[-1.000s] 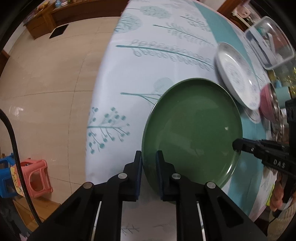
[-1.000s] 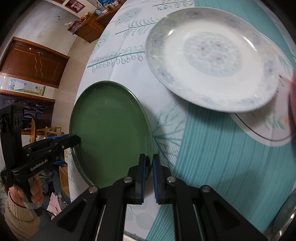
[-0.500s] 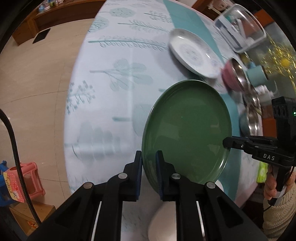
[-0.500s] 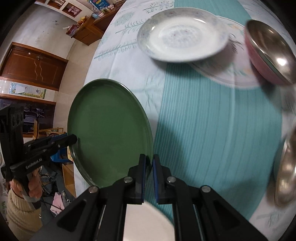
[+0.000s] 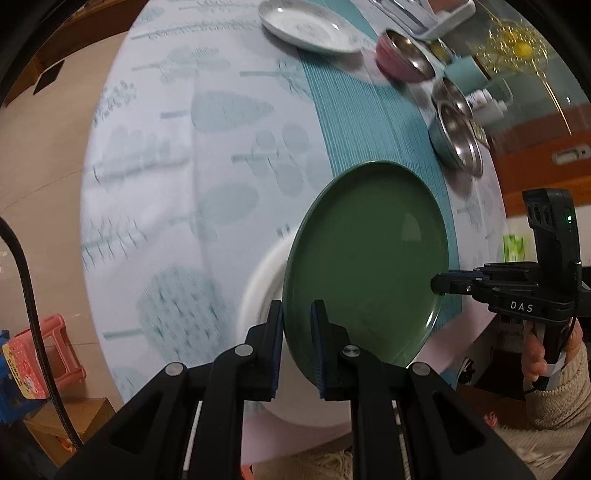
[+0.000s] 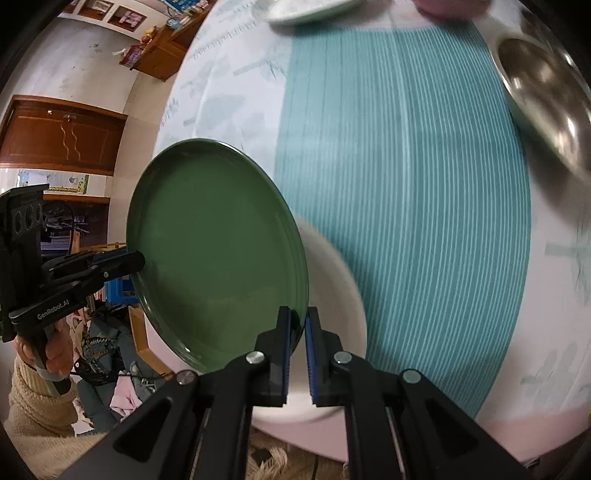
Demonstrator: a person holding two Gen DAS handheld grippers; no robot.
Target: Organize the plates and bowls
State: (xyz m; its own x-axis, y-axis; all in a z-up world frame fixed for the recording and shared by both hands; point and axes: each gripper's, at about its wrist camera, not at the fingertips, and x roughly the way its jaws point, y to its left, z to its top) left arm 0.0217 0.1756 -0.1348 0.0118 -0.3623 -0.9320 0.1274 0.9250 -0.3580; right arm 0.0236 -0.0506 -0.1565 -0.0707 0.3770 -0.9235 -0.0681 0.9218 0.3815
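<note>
**Green plate held at both rims above the white plate**

Nearest my left camera, the left gripper (image 5: 297, 321) is clamped on the near rim of the green plate (image 5: 365, 258), its two fingers pressed on either side of the edge; my right gripper (image 6: 296, 328) pinches the opposite rim of that same plate (image 6: 218, 251) in the same way, closed tight on it; from the left view I see its tips (image 5: 441, 285) meeting the plate's far edge, and from the right view the left tips (image 6: 135, 260) doing likewise; the plate hangs tilted between them, clear of the cloth; just under it, partly hidden, a white plate (image 5: 264, 280) lies near the table's front edge (image 6: 332, 284); beyond that runs the teal striped runner (image 6: 406, 184) over a pale leaf-print tablecloth (image 5: 166, 166); further along the right side sit steel bowls (image 5: 458, 140), then a pink bowl (image 5: 402, 57); furthest off rests a patterned white plate (image 5: 306, 27); a hand in a cream knit sleeve (image 5: 557, 398) holds the right tool.
</note>
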